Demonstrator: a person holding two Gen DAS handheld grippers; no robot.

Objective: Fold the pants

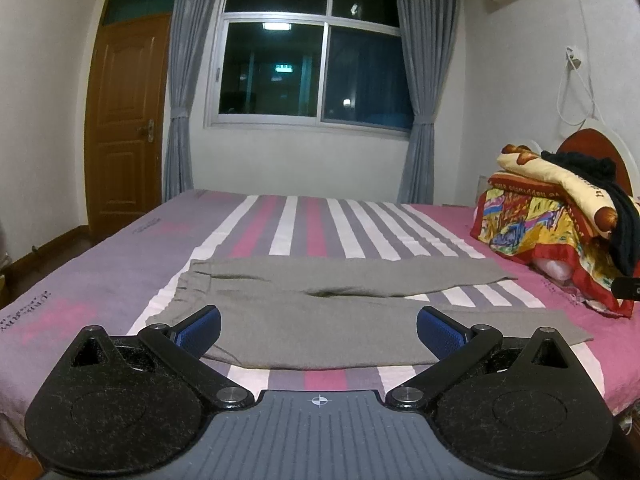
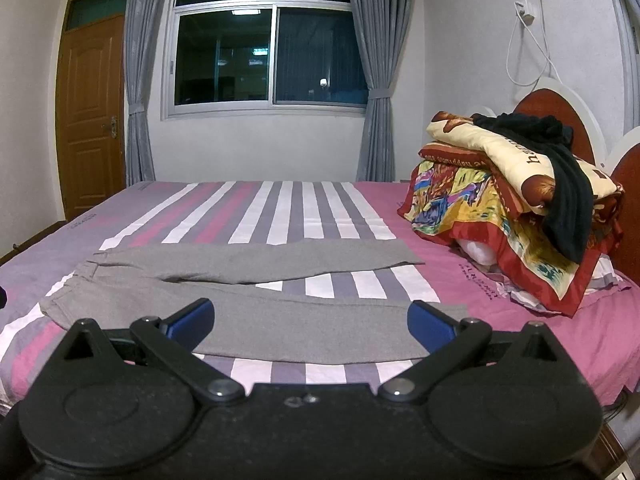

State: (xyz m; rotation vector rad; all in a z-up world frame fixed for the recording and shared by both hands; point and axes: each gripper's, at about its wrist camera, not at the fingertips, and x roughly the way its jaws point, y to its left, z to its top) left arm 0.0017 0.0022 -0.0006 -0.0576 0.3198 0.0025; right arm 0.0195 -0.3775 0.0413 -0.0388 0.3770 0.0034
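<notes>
My left gripper and my right gripper are both spread wide and hold nothing, low in each frame. The grey pants lie flat in the middle of the striped bed, legs apart toward the right. Folded quilts are stacked at the right.

The pants lie flat across the bed, bedding pile to their right.
</notes>
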